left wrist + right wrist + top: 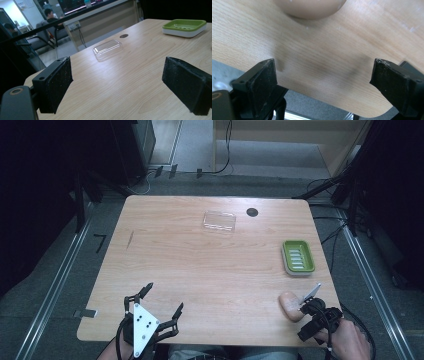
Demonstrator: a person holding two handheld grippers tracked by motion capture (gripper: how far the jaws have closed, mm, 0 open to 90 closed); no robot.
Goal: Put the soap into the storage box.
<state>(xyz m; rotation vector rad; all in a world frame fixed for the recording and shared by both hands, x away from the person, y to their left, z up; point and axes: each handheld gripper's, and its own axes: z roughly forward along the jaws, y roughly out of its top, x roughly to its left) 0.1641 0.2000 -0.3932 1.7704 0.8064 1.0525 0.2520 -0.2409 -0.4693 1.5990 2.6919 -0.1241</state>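
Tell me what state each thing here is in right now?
Left gripper: open, holding nothing, over the table's near edge.
Right gripper: open, empty, just short of the soap.
Soap bar: lying loose on the table, ungripped.
Green soap dish: upright, empty.
Clear lid: lying flat on the table, apart from the dish.

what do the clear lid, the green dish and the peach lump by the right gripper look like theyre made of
Clear lid: thin transparent plastic, glossy; the table grain shows through it and its edges catch light.
Green soap dish: smooth moulded plastic, it seems, with a green slotted tray on a white base.
Peach lump: matte, rounded and opaque, probably a soap bar, though the look leaves that open.
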